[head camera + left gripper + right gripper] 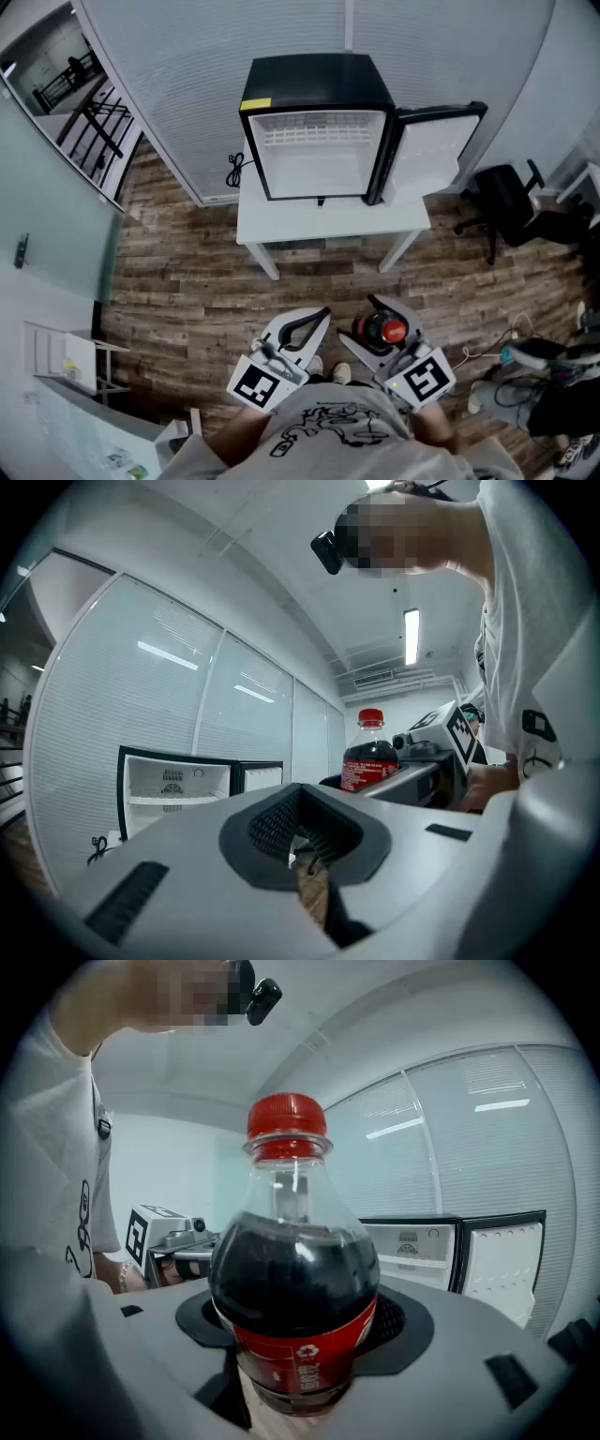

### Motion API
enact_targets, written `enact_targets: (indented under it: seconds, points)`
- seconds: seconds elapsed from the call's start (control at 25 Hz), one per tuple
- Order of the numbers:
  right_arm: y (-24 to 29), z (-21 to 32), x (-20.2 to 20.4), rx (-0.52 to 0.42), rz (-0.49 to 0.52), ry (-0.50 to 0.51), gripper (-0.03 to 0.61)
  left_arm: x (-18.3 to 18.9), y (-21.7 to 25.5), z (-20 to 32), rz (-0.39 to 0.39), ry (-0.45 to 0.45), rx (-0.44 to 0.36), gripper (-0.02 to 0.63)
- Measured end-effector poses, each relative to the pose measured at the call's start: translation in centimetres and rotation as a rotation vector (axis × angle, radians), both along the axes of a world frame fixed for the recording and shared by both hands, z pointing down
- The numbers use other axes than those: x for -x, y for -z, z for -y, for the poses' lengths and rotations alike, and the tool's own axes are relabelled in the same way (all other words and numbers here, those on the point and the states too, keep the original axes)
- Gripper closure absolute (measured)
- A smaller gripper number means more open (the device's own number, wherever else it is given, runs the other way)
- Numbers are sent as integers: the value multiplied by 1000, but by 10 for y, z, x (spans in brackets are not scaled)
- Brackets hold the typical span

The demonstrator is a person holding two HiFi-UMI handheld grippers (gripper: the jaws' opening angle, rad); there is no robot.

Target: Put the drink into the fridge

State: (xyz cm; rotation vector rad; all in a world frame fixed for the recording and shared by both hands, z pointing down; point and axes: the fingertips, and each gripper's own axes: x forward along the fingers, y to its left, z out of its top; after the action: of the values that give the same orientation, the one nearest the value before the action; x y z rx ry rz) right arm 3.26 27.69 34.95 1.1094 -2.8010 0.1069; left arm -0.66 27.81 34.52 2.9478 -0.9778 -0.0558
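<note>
Right gripper [361, 321] fingers [412, 1326] pinch the upright drink [295, 1279] for carrying to the open fridge [319, 150] on the desk [328, 221]; left gripper [323, 315] fingers [187, 855] pressed together, empty.

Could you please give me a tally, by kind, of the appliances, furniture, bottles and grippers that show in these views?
1 fridge
1 table
1 drink bottle
1 office chair
2 grippers: left gripper, right gripper
Total: 6
</note>
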Motion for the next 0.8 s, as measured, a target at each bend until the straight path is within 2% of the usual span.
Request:
enact_targets:
  seconds: [0.8]
  points:
    - [3, 6, 42, 9, 28, -1, 255, 40, 4, 9, -21, -10, -20, 612]
